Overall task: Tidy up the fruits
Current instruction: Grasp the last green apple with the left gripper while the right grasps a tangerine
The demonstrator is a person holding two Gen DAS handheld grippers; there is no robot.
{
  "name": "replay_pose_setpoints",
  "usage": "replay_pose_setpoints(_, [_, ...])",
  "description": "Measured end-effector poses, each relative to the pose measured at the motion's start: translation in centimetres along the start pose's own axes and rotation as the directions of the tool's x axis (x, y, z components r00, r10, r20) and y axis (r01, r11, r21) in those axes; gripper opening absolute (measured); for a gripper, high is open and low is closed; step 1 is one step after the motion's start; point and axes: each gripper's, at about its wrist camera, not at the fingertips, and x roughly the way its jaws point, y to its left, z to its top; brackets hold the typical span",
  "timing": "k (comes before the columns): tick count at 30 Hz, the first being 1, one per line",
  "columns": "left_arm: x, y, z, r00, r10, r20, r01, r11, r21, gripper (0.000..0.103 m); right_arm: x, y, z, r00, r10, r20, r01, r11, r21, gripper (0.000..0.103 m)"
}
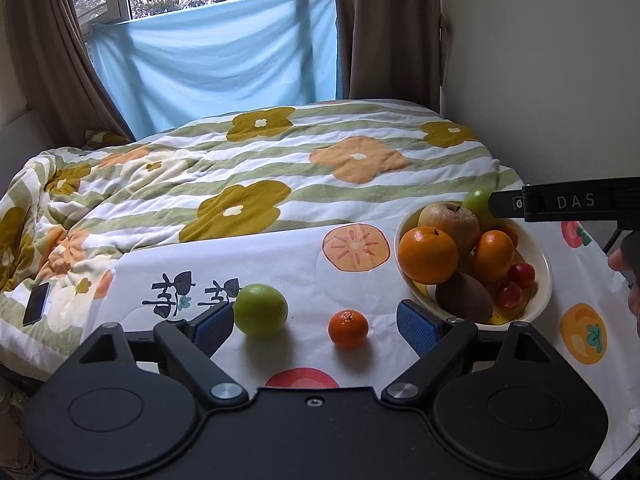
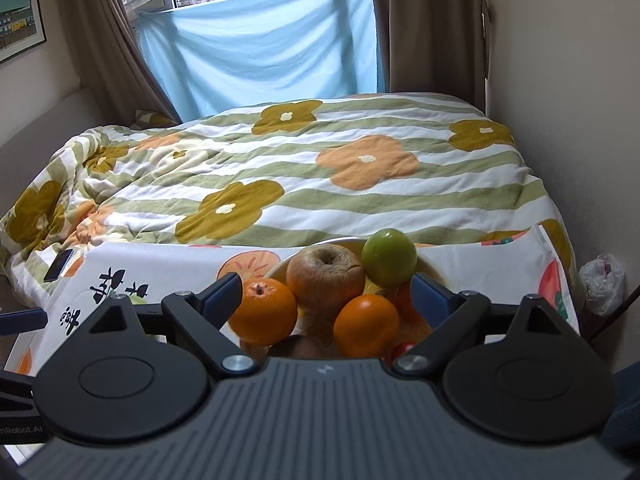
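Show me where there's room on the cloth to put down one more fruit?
Bare cloth lies between the small orange and the bowl, and behind the green apple toward the quilt. The bowl itself is piled full, with the right tongs over it.

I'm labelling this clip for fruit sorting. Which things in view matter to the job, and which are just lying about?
Part of the job:
green apple
mandarin
fruit bowl
left gripper, jaws open
right gripper, jaws open

Lying about:
phone
quilt
plastic bag
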Motion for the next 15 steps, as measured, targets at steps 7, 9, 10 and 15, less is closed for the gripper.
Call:
replay_pose_setpoints(7, [0.1,3.5,-1.2,0.997,-0.068,-0.030,0.066,0.996,-0.063,0.092,-1.5,4.0,-2.4,1.000,-0.009,-0.013,0.009,1.000,0.011,0.103])
replay_pose_setpoints(9, [0.3,4.6,-1.3,0.996,-0.081,-0.025,0.078,0.993,-0.087,0.092,-1.7,5.0,-3.0,1.000,-0.016,-0.019,0.016,1.000,0.018,0.103])
replay_pose_setpoints(10, [0.4,5.2,-1.4,0.996,-0.085,-0.022,0.082,0.992,-0.097,0.092,-1.6,5.5,-3.3,1.000,-0.019,-0.025,0.020,1.000,0.019,0.103])
replay_pose_setpoints(15, [2.7,7.2,-1.3,0.997,-0.069,-0.031,0.066,0.993,-0.094,0.092,-0.7,7.6,-4.8,0.998,-0.048,-0.050,0.049,0.999,0.021,0.103])
